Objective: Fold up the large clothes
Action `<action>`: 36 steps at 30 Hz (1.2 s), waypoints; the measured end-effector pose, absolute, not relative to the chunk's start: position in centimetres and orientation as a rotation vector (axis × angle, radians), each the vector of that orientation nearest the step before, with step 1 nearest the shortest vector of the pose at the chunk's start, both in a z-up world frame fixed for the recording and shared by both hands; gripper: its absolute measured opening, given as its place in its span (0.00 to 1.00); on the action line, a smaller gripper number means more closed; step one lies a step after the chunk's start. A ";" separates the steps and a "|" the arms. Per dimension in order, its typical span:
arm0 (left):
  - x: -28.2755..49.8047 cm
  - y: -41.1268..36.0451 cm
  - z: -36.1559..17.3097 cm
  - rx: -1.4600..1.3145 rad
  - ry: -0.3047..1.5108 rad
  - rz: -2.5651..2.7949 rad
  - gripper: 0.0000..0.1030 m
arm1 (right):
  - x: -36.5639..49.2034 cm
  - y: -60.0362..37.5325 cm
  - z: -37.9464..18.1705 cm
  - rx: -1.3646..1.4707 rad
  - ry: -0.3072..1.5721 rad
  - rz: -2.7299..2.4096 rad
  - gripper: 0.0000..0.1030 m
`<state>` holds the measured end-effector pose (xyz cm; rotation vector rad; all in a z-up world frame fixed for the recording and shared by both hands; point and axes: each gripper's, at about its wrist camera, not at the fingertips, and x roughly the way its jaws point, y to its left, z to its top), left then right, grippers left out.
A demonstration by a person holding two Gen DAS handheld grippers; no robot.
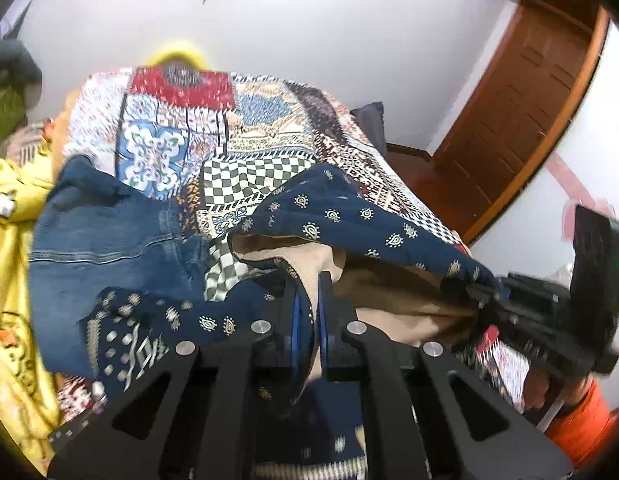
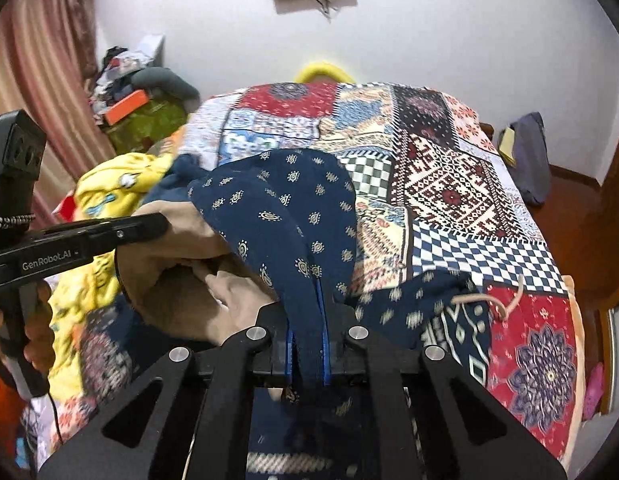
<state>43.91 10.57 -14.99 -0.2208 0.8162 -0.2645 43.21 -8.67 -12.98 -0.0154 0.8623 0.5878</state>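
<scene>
A navy garment with small cream paisley marks (image 1: 341, 208) and a beige lining (image 1: 389, 288) is held up over the bed between both grippers. My left gripper (image 1: 309, 292) is shut on its edge, navy and beige cloth between the blue pads. My right gripper (image 2: 307, 300) is shut on another part of the same garment (image 2: 281, 208), which humps up ahead of the fingers. The right gripper also shows in the left wrist view (image 1: 481, 292), clamped on the garment's far corner. The left gripper shows at the left of the right wrist view (image 2: 149, 222).
A patchwork bedspread (image 2: 449, 184) covers the bed. Blue jeans (image 1: 97, 240) and a yellow garment (image 1: 9, 280) lie at its left side. A wooden door (image 1: 521, 120) is at the right. Clutter and a curtain (image 2: 37, 60) are at the far left.
</scene>
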 end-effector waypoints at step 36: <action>26.5 12.3 -19.8 -0.019 0.967 -0.121 0.16 | 32.6 -14.5 -16.5 -0.118 1.144 0.504 0.21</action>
